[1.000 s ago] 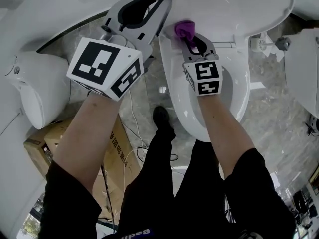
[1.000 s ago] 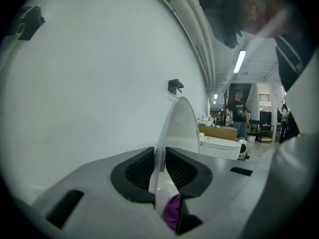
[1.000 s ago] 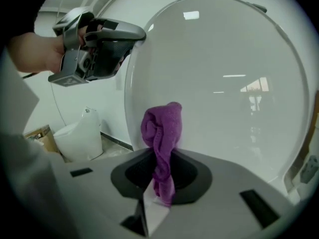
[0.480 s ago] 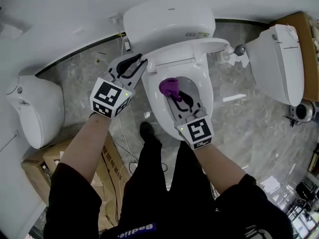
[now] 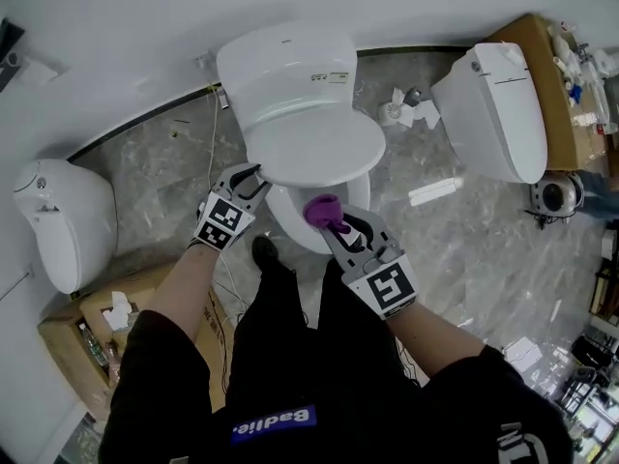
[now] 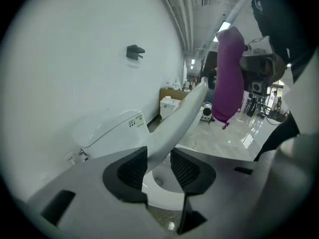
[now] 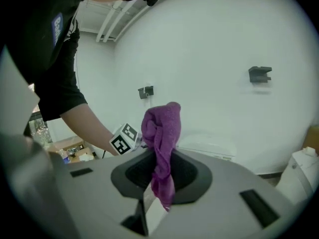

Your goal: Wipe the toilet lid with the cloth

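White wall [image 5: 116, 37], grey marble floor [image 5: 464, 249], cardboard box [image 5: 68, 341] at left.

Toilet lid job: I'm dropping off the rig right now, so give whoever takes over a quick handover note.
Left gripper: open. Its jaws have just been opening, and the edge of the toilet lid runs between them unclamped.
Right gripper: shut on the purple cloth, held over the front of the bowl and off the lid.
Lid: slanted, partway down over the bowl, neither upright nor flat.
Done: cloth in hand, lid released.
Left: probably let the lid settle flat, then wipe its top. No wiping contact shows now.
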Demonstrator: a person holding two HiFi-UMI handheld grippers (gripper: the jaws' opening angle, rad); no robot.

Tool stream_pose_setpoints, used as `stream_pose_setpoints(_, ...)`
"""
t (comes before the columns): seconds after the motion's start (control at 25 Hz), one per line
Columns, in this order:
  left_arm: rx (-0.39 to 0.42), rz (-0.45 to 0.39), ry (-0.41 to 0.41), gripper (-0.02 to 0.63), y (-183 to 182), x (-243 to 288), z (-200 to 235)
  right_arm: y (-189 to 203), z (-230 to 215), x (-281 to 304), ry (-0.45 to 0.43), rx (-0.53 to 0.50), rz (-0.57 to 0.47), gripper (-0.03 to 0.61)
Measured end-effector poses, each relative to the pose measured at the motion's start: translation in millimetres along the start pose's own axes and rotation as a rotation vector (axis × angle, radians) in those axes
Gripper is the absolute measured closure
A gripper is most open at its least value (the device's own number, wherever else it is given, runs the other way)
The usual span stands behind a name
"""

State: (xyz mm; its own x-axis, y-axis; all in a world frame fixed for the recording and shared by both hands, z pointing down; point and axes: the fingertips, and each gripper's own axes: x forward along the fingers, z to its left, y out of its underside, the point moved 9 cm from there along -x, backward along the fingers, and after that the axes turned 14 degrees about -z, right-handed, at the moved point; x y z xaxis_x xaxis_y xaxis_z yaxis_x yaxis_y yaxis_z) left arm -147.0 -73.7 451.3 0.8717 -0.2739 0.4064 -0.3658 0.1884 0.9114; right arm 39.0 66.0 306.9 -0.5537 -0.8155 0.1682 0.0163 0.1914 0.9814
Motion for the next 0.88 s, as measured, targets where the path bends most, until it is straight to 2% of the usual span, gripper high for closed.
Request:
stream_pose_setpoints(0.16, 0.012, 0.105, 0.021, 0.462, 24, -1, -34, -12, -4, -30, 0.014, -0.006, -0.008, 0.514)
stream_pose_setpoints(0.24, -0.003, 0.131, 0.021, 0.454, 28, -7, -42, -20, -7, -40, 0.005, -0.017, -0.01, 0.514)
stream_pose_setpoints(0.36, -0.096, 0.082, -0.043, 0.46, 23, -25, -40, -31, -14, -48, -0.014, -0.033, -0.016, 0.514)
stream_pose_setpoints(0.52, -0.26, -0.037, -0.143, 0.539, 18, -34, -39, -35, -24, -50, -0.034, -0.035, -0.016, 0.514)
stream_pose_setpoints(0.64, -0.3, -0.068, -0.138, 0.566, 17, -19, -49, -32, -28, -45, -0.055, -0.028, -0.006, 0.514)
stream_pose_setpoints(0.76, -0.305, -0.051, -0.129, 0.595, 24, -4, -58, -26, -33, -38, -0.075, -0.02, 0.004, 0.514)
stream_pose_setpoints(0.88, -0.332, -0.042, -0.137, 0.597, 41, 0, -65, -20, -38, -30, -0.09, -0.021, 0.011, 0.514)
